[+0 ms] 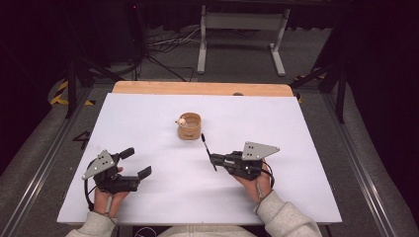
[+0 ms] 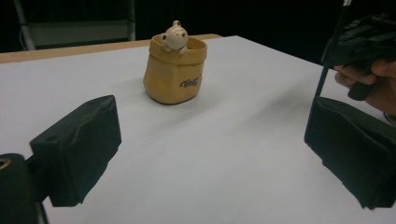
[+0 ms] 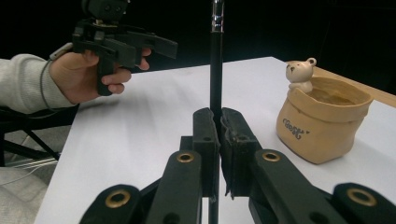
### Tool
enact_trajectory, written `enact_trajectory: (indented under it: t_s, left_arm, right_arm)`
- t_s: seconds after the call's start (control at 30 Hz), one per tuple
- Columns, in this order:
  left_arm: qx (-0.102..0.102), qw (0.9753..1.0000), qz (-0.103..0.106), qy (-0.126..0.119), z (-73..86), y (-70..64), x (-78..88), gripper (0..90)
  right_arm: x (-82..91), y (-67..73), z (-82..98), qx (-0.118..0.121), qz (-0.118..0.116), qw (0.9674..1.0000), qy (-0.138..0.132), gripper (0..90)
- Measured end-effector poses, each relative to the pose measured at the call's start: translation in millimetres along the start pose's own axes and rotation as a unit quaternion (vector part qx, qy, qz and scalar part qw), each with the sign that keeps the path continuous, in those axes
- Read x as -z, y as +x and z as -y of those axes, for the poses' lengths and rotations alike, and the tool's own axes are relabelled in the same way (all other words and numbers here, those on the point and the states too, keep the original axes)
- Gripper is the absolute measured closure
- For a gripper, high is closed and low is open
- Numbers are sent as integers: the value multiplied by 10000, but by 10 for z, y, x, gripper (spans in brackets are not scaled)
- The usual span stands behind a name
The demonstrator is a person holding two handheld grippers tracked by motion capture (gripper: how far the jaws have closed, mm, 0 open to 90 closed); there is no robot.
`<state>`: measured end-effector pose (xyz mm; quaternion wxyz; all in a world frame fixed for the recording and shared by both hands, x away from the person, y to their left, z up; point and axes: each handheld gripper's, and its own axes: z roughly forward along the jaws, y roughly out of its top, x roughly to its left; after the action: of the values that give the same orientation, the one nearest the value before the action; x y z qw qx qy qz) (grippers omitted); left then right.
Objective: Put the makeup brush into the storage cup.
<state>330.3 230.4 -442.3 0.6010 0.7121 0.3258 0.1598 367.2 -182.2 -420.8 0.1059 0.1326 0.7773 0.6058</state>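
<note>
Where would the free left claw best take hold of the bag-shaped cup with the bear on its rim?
On the cup, grip the rolled rim on the side away from the bear, one jaw inside the open mouth and one outside, coming from above. The body probably looks too wide and bulging to span securely. The left claw stands open, short of the cup.

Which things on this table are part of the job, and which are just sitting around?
In the job:
- black pen, clamped in the right tool
- tan bear pot, nearest the pen

Just about:
- left tool, open, holding nothing
- wooden board at the far edge
- metal stand on the floor
</note>
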Motion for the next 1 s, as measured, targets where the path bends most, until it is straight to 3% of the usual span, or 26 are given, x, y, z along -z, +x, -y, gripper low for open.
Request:
enact_trajectory:
  t_s: [0.43,0.63,0.8,1.0]
  left_arm:
    - [-125,9997,146,-159,-138,-58,-39,50]
    - [-301,9985,404,-227,-257,-153,-128,51]
    - [-245,9972,631,-316,-338,-199,-226,55]
    - [-317,9958,784,-350,-441,-247,-323,56]
  right_arm:
    - [-25,18,37,-59,24,10000,-16,852]
    - [-16,22,41,-78,11,10000,-50,852]
    - [-20,24,42,-73,8,10000,-37,852]
    - [-18,24,42,-74,0,10000,-38,852]
